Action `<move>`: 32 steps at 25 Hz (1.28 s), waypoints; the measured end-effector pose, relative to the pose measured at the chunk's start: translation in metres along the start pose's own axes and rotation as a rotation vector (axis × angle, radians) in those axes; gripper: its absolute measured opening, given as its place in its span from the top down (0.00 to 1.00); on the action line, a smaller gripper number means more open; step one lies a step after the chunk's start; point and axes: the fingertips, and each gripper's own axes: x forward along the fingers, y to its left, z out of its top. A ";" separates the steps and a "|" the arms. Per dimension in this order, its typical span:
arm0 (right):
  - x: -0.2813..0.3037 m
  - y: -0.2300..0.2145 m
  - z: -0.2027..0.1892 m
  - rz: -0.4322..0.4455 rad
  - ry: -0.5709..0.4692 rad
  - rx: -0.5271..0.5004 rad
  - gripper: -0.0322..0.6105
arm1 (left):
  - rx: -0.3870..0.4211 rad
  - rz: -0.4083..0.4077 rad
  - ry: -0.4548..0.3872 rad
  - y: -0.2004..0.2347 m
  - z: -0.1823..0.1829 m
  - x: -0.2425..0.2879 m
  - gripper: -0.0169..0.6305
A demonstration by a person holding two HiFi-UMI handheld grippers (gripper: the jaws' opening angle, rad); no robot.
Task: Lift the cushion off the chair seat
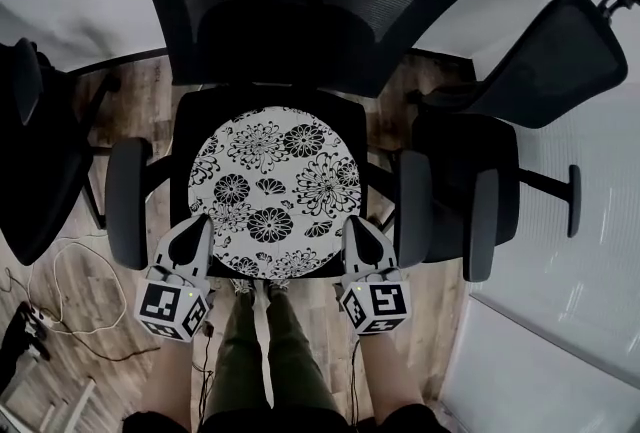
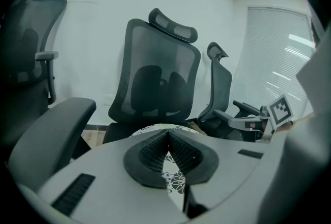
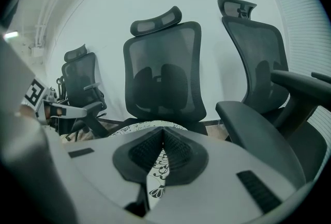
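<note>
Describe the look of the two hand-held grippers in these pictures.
Both the left gripper and right gripper have pale grey, wedge-shaped shells tapering forward. Each carries a cube of black-and-white square markers. The fingers have black ribbed pads.

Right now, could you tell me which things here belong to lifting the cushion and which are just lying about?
Part of the job: floral cushion, chair seat under it, left gripper, right gripper.
Just lying about: chair on the right, chair on the left, cables on the floor.
</note>
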 end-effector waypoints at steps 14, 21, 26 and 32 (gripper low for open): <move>0.018 -0.007 -0.040 -0.009 0.048 -0.005 0.92 | -0.023 0.008 0.054 0.011 -0.039 0.015 0.96; 0.024 -0.009 -0.061 -0.010 0.072 0.005 0.92 | -0.028 0.005 0.065 0.015 -0.054 0.023 0.96; 0.030 -0.009 -0.074 -0.007 0.087 0.008 0.92 | -0.026 0.006 0.081 0.018 -0.067 0.030 0.96; 0.036 -0.010 -0.089 0.001 0.104 0.006 0.92 | -0.037 0.004 0.093 0.021 -0.081 0.036 0.96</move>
